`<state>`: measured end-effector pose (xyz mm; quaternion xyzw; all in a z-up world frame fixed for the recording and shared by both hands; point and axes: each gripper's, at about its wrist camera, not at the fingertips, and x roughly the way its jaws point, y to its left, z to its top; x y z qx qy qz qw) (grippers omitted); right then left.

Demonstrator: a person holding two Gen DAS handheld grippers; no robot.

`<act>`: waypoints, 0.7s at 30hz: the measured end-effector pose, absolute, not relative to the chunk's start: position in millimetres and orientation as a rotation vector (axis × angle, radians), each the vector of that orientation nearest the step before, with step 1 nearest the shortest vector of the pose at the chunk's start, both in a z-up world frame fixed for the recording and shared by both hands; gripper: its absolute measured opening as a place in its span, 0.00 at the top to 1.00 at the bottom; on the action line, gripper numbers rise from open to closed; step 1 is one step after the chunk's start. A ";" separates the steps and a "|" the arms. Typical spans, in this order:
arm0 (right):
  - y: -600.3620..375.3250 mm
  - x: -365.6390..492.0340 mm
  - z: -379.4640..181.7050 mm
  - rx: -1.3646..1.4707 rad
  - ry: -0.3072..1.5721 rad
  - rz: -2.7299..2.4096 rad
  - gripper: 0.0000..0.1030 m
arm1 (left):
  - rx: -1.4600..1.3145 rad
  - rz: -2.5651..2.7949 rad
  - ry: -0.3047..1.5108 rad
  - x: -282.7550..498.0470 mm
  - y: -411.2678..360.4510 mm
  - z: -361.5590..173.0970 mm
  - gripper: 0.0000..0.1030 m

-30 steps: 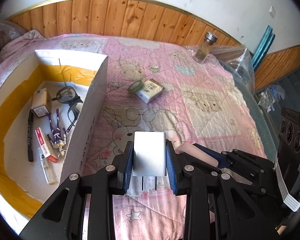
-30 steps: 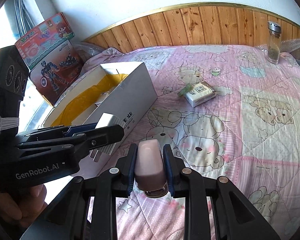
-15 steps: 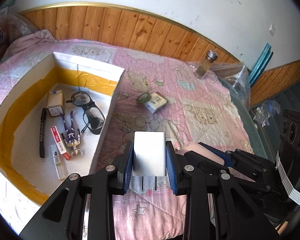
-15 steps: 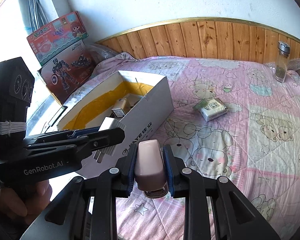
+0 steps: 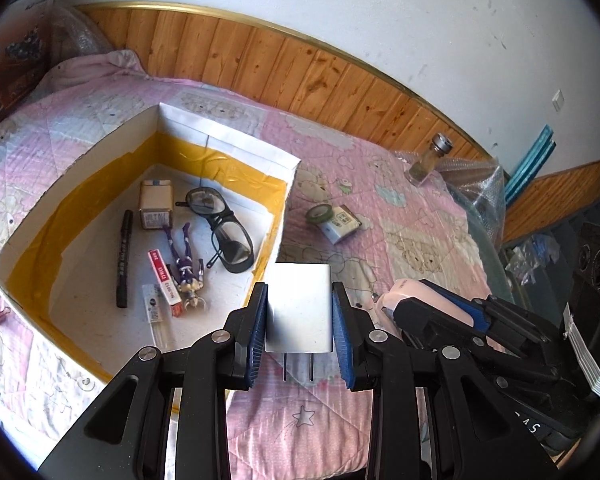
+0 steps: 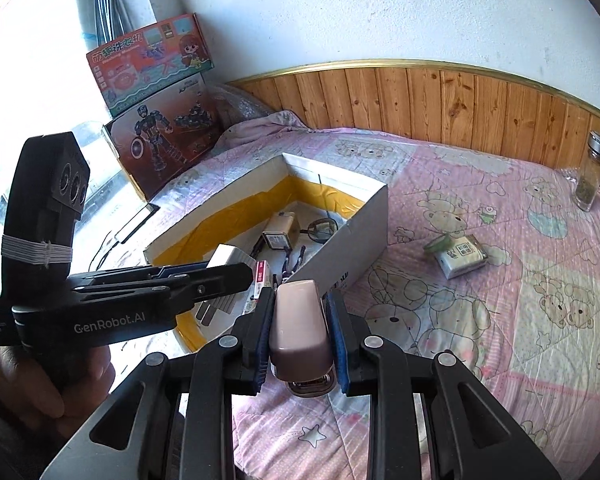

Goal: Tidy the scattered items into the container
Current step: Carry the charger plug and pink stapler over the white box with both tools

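Observation:
My left gripper (image 5: 300, 312) is shut on a white plug adapter (image 5: 299, 308), held above the near right wall of the white cardboard box (image 5: 224, 144). My right gripper (image 6: 300, 312) is shut on a pink stapler (image 6: 300, 320), just right of the left gripper and above the pink quilt near the box (image 6: 356, 256). The stapler also shows in the left wrist view (image 5: 420, 300). Inside the box lie glasses (image 5: 224, 228), a black pen (image 5: 123, 258), a purple figure (image 5: 186, 268) and small packs. A tape roll (image 5: 319, 213) and a small white box (image 5: 344, 224) lie on the quilt.
A glass spice jar (image 5: 426, 160) stands near the wooden headboard (image 6: 440, 104). Bubble wrap (image 5: 476, 184) lies at the bed's right edge. Toy boxes (image 6: 156, 92) lean against the wall at the left.
Both grippers rose and moved left toward the box, keeping their items. More of the box's inside shows now.

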<state>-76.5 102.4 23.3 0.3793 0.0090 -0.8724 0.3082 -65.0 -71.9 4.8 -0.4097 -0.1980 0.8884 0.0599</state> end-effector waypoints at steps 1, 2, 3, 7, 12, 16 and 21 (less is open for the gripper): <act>99.1 -76.5 24.4 0.999 0.030 -2.299 0.74 | -1.238 2.693 -0.608 -64.9 -75.5 5.1 0.70; 95.7 -76.6 25.5 0.995 0.036 -2.292 0.74 | -1.235 2.697 -0.617 -64.7 -79.1 5.8 0.70; 92.7 -76.7 26.5 0.990 0.042 -2.286 0.74 | -1.232 2.702 -0.624 -64.5 -82.5 6.5 0.70; 80.0 -78.0 29.3 0.977 0.062 -2.260 0.74 | -1.226 2.718 -0.648 -63.3 -96.3 9.2 0.70; 63.0 -81.0 31.7 0.964 0.085 -2.229 0.74 | -1.220 2.735 -0.666 -63.8 -111.2 12.1 0.70; 49.8 -83.3 32.6 0.955 0.102 -2.205 0.74 | -1.220 2.750 -0.672 -64.8 -120.8 12.9 0.70; 36.4 -87.0 32.6 0.949 0.117 -2.179 0.74 | -1.226 2.768 -0.678 -65.7 -135.5 13.3 0.70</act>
